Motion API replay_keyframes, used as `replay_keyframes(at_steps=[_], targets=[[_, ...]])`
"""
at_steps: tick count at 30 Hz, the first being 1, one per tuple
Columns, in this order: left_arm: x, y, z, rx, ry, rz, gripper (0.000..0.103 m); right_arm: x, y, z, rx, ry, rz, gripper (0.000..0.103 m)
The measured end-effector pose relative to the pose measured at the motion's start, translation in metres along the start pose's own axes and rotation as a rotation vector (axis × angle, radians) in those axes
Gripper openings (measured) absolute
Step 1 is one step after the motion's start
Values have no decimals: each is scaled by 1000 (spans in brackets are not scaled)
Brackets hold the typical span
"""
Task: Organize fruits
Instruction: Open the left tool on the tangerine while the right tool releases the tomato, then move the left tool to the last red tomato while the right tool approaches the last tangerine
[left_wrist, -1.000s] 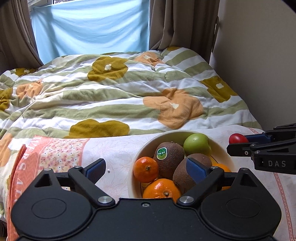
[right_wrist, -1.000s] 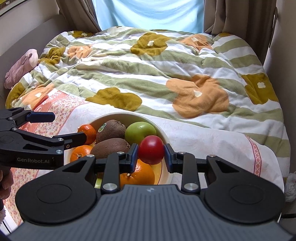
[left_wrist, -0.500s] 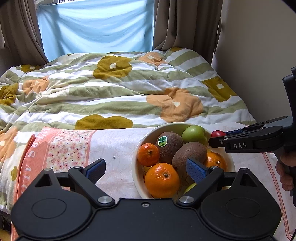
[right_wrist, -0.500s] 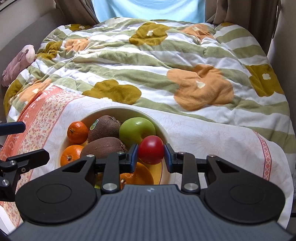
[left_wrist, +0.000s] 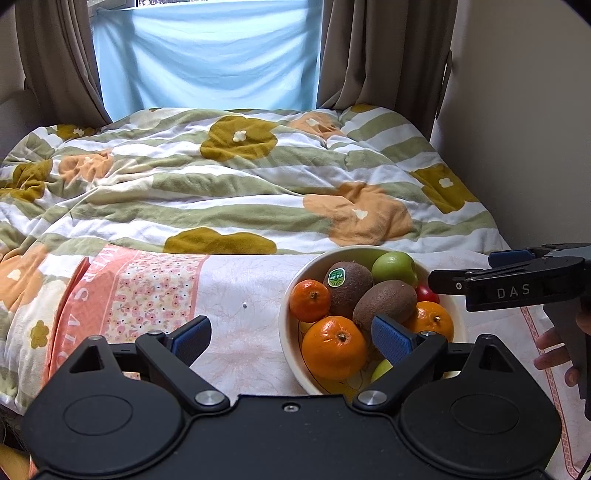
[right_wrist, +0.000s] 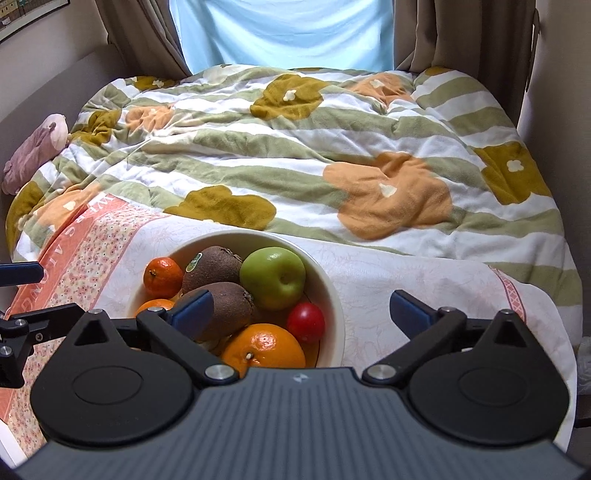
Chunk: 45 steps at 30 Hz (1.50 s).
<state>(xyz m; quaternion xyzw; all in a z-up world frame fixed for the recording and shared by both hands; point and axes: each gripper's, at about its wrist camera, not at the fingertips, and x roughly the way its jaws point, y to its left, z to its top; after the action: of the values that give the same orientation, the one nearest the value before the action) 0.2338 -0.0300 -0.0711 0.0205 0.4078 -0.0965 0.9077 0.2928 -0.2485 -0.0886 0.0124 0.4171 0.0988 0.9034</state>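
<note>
Right gripper (right_wrist: 301, 312) has just sprung wide, nothing between its pads. Red tomato (right_wrist: 306, 322) sits in the bowl (right_wrist: 334, 295). Left gripper (left_wrist: 291, 334) spread, empty.

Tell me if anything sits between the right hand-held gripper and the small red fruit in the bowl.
Nothing visible does. The right hand-held gripper has just opened, jaws wide, and the red fruit lies uncovered in the bowl, against the green apple and the large orange.

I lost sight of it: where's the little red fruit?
In the right wrist view, the red fruit lies inside the bowl, between green apple and big orange.
</note>
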Motion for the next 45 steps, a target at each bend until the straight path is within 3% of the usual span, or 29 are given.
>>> replay_keyframes(at_steps=[12,24,35,45], targets=[[-71,8,-10,5,-119,10,96,-96,35,-11,-25,-131,-104,103],[-119,3,-51,26,-149,-7,97,-166,56,-66,28,-174,-227,103],[-128,-43,-89,114,-169,-58,102,-171,23,-116,90,-100,-205,103],[-65,-112,-124,166,-82,-62,103,-132,-28,-145,-1,-55,-139,103]])
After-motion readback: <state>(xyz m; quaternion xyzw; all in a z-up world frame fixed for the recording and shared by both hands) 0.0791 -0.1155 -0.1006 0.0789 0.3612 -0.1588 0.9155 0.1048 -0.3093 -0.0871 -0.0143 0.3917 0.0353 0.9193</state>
